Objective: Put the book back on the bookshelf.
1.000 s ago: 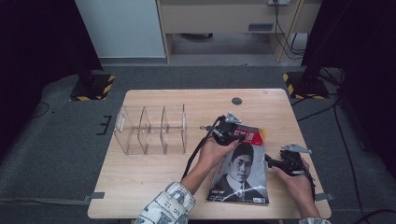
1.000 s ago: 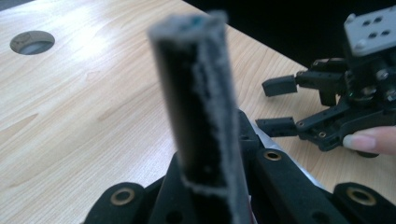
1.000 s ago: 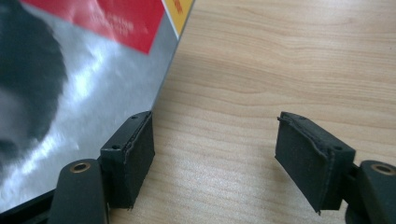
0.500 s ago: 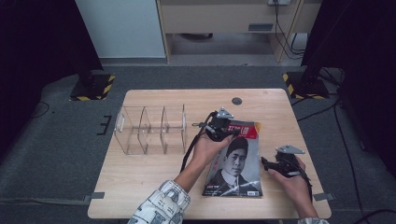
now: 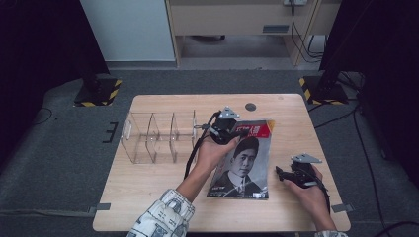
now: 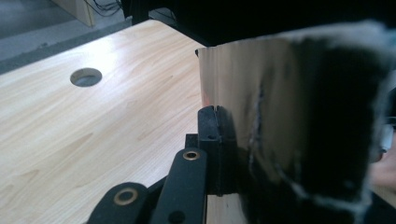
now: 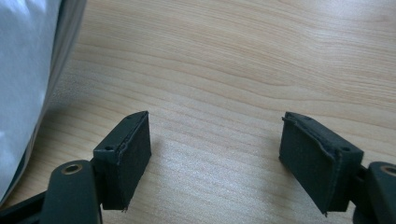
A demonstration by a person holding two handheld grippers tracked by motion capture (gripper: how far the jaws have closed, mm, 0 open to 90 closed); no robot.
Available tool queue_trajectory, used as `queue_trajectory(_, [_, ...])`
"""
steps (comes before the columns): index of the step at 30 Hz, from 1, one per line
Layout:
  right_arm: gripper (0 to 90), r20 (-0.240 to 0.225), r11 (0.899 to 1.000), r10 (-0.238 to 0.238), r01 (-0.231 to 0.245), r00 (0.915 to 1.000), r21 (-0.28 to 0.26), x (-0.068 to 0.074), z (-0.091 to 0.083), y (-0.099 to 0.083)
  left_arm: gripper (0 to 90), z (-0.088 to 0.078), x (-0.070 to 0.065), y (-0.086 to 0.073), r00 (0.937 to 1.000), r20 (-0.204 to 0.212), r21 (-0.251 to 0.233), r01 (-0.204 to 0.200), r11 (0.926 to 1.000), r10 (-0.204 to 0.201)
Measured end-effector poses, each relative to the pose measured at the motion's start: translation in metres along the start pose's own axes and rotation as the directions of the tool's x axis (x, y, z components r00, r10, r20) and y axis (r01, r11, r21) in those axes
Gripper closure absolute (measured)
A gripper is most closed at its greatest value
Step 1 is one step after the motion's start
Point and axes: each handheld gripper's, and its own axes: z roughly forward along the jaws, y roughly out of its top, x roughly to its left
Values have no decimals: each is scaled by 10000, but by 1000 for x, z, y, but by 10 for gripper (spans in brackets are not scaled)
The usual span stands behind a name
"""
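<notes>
Here is the magazine (image 5: 243, 160) on the wooden table (image 5: 148, 192), portrait cover up, its top end with the red title band raised off the wood while the bottom edge rests down near the person's side. The left gripper (image 5: 228, 129) has it by that top left corner: in the left gripper view the one black jaw that shows is pressed flat against the glossy curling cover (image 6: 299, 126), so the jaws are clamped on the magazine. The left hand (image 5: 213, 150) sits just beside the magazine's left edge, with a patterned sleeve (image 5: 160, 219) below it.

Left of the magazine stands a clear acrylic divider rack (image 5: 158, 137), upright, apart from the cover. Beyond the magazine's top edge there is a round cable hole (image 5: 250, 106) in the tabletop, also caught in the left gripper view (image 6: 86, 77).

To the right of the magazine, clear of it, the right gripper (image 5: 280, 174) is low over the wood in the right hand (image 5: 309, 190). Its own view shows both jaws spread wide over bare table (image 7: 224, 70), gripping nothing, with the magazine's pale edge (image 7: 28, 70) at the left
</notes>
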Motion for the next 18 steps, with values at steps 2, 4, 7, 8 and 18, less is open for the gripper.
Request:
queue_trajectory(2, [252, -28, 10000, -14, 14, 10000, 2, 0, 0, 0, 864, -4, -3, 2, 10000, -12, -79, -90, 9999, 90])
queue_trajectory(4, [252, -52, 10000, -23, 23, 10000, 28, 1, 0, 0, 864, -8, -5, 4, 9999, -11, -133, -142, 9998, 142])
queue_trajectory(7, [251, -93, 10000, -45, 45, 9999, 21, 1, 0, 0, 864, -13, -9, 8, 9997, 35, -248, -231, 9994, 232])
queue_trajectory(8, [251, -87, 10000, -15, 16, 10000, 26, 1, 0, 0, 864, -14, -10, 10, 9996, 86, -273, -275, 9993, 277])
queue_trajectory(18, [239, -64, 10000, 8, -8, 10000, 25, 1, 0, 0, 864, -25, -16, 24, 9992, 95, -581, -369, 9976, 376])
